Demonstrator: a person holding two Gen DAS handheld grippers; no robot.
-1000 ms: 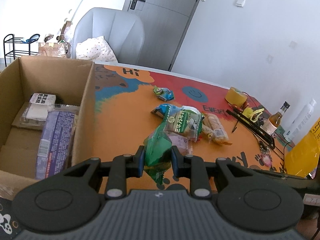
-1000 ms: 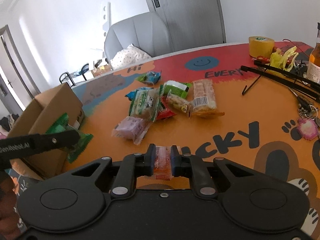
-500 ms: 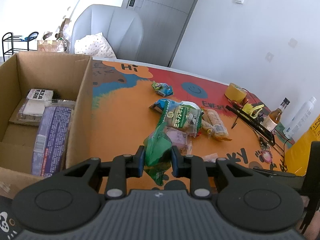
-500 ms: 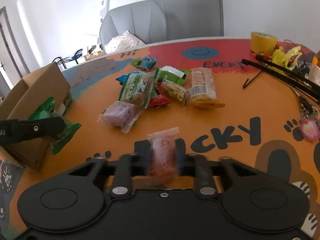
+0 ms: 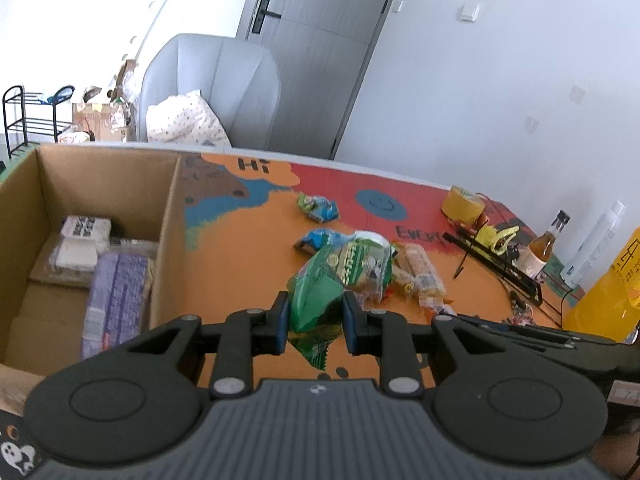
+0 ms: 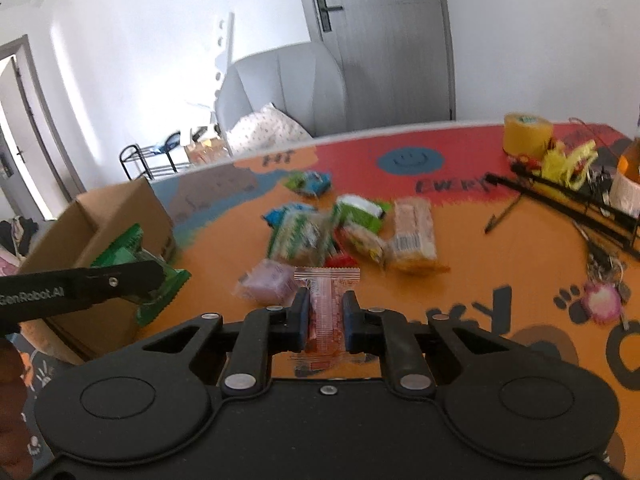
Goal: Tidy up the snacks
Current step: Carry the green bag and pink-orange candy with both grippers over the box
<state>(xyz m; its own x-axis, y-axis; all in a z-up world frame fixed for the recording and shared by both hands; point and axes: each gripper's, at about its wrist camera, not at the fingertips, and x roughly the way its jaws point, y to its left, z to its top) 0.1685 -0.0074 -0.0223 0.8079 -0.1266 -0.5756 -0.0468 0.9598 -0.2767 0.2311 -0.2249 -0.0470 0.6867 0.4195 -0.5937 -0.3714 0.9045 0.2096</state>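
Observation:
My left gripper (image 5: pixel 314 320) is shut on a green snack packet (image 5: pixel 316 304), held above the table just right of the cardboard box (image 5: pixel 168 240). In the right wrist view the same green snack packet (image 6: pixel 160 280) hangs beside the cardboard box (image 6: pixel 120 216). My right gripper (image 6: pixel 326 322) is shut on a pink-red snack packet (image 6: pixel 326 312), raised off the orange table. A pile of snack packets (image 6: pixel 340 232) lies mid-table, with a pale purple packet (image 6: pixel 268 286) nearest to me. Inside the box lie a purple pack (image 5: pixel 116 292) and white packs (image 5: pixel 82 236).
A yellow tape roll (image 6: pixel 528 134), black rods (image 6: pixel 560 196), keys with a pink charm (image 6: pixel 602 294) and a bottle (image 5: pixel 544 246) crowd the table's right side. A yellow bag (image 5: pixel 604 300) stands at the right edge. A grey chair (image 5: pixel 212 88) with a pillow is behind the table.
The right gripper has lifted the pink-red packet off the table and swung up. The left gripper with the green packet has drifted slightly toward the box.

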